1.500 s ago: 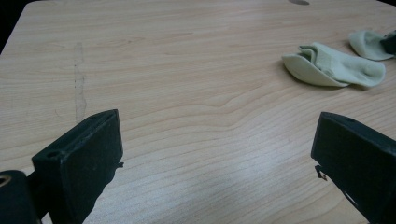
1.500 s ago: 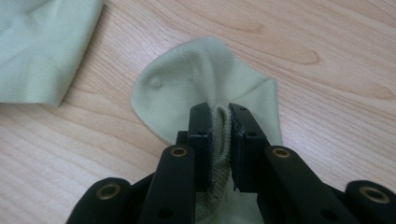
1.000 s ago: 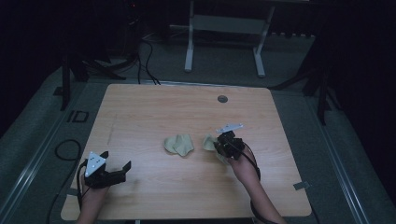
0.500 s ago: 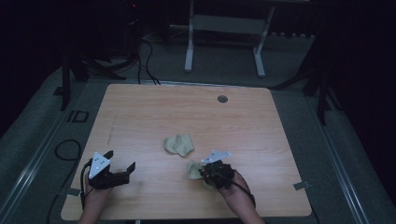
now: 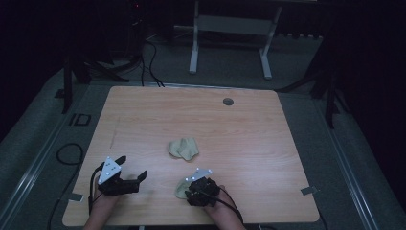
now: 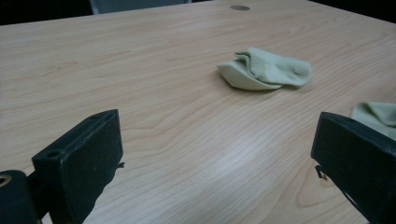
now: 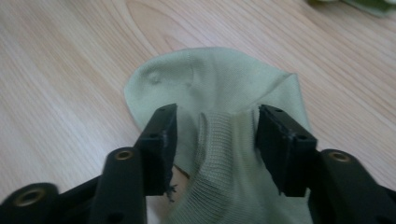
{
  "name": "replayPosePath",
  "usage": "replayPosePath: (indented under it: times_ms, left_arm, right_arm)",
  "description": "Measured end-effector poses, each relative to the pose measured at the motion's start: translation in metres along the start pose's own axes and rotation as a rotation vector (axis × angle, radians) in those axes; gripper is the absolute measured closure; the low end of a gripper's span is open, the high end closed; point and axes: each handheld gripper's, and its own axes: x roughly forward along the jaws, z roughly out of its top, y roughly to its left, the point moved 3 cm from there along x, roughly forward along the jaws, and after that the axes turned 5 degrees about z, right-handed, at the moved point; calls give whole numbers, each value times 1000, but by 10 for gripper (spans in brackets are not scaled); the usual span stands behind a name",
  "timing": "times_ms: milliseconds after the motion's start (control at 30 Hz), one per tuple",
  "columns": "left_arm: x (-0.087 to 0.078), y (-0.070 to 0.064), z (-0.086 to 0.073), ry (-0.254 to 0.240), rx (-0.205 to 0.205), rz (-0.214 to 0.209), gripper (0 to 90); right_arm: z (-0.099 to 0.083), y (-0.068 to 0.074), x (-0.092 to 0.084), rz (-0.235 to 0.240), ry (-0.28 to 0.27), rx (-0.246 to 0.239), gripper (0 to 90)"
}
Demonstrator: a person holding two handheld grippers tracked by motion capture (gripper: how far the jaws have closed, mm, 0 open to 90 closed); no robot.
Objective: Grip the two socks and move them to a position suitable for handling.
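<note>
**Letting go of the sock near the front edge**

You are working over a wooden tabletop (image 5: 249,124), with one crumpled green sock (image 5: 183,148) lying near its middle. You are setting the second sock (image 7: 219,93) down near the front edge, well apart from the first. Your right gripper (image 7: 215,135) is releasing: its jaws have just been opening, the ribbed cuff lying loose between them. Your left gripper (image 6: 215,163) is hovering spread wide, gripping nothing. Next, I judge, you are lifting the right gripper clear without snagging the cuff.
</note>
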Motion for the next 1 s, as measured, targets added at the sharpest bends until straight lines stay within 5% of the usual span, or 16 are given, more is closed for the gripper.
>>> replayPosePath:
  times_ms: [167,367,433,467,533,600,767,833,1000]
  left_arm:
    - [4,-15,4,33,-24,-75,20]
    - [9,-55,13,108,91,-213,89]
    - [9,-72,14,117,149,-266,356]
    - [9,-78,14,126,153,-296,356]
    - [12,-93,13,157,203,-348,575]
    - [16,-105,10,202,259,-378,685]
    - [32,-111,-1,336,323,-376,825]
    - [34,-106,-1,341,288,-377,858]
    - [38,-97,-1,322,295,-352,872]
  right_arm:
    - [6,6,8,-5,-31,21,392]
    - [15,7,1,34,-67,31,351]
    - [16,4,-17,20,-101,3,412]
    - [16,4,-17,20,-101,3,412]
    - [8,3,-22,59,-84,9,463]
    - [2,4,-20,65,-60,0,541]
    - [-3,4,-7,79,1,-35,642]
    - [-3,3,-5,81,2,-30,688]
    - [-4,-1,-7,136,9,-6,822]
